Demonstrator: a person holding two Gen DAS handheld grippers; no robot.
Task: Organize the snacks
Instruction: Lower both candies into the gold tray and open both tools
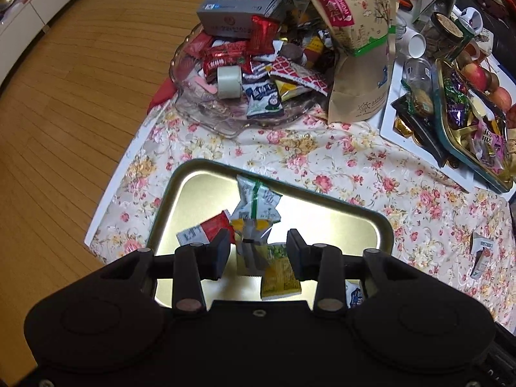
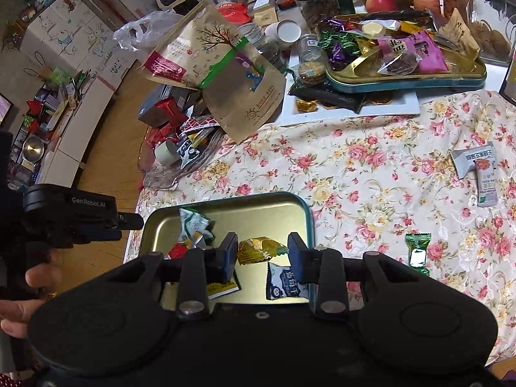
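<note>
A gold metal tray (image 1: 371, 225) with a teal rim lies on the floral tablecloth near the table's front edge; it also shows in the right wrist view (image 2: 258, 208). Several snack packets lie in it: a white-green packet (image 1: 258, 201), a red one (image 1: 206, 230), a yellow-green one (image 1: 279, 274), a gold wrapper (image 2: 258, 250) and a blue-white packet (image 2: 283, 282). My left gripper (image 1: 258, 251) is open just above the tray. My right gripper (image 2: 262, 254) is open, with the gold wrapper between its fingers, loose. A green candy (image 2: 418, 251) and a grey-white packet (image 2: 477, 167) lie on the cloth.
A glass dish (image 1: 206, 119) heaped with snacks and a tape roll stands at the table's far left. A brown paper bag (image 1: 358, 48) leans beside it. A second tin (image 2: 406, 77) full of sweets sits on a white tray. Apples, jars and cups crowd the back.
</note>
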